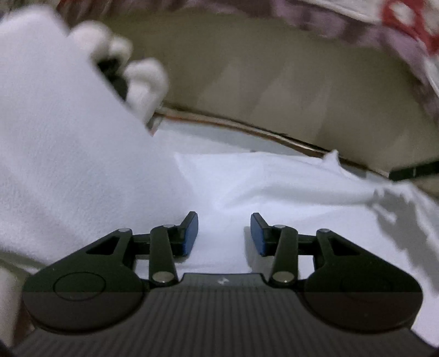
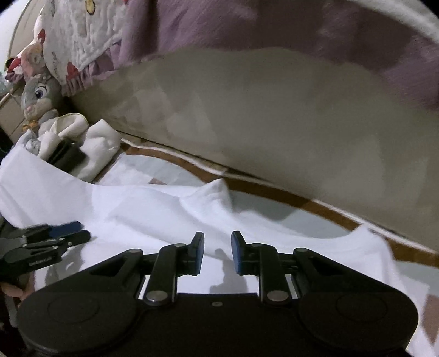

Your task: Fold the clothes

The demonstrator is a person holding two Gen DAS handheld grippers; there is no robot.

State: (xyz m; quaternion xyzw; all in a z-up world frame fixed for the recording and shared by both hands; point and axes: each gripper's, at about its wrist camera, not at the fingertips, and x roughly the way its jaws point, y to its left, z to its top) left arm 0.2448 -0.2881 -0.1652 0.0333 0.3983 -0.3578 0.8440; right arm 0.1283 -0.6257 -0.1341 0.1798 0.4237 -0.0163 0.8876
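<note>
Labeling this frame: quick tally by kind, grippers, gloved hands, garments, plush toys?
Grippers: 2, left gripper, right gripper
Gloved hands: 1, white glove
Garments: 1, white garment
Plush toys: 1, grey bunny plush
Total: 5

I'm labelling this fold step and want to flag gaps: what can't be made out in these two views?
- White garment: its full outline, cut off by the edges of both views and covered low down by the right tool.
- Table left part, left wrist view: hidden behind a blurred white-gloved hand.
- Bedding pattern, left wrist view: motion-blurred.
</note>
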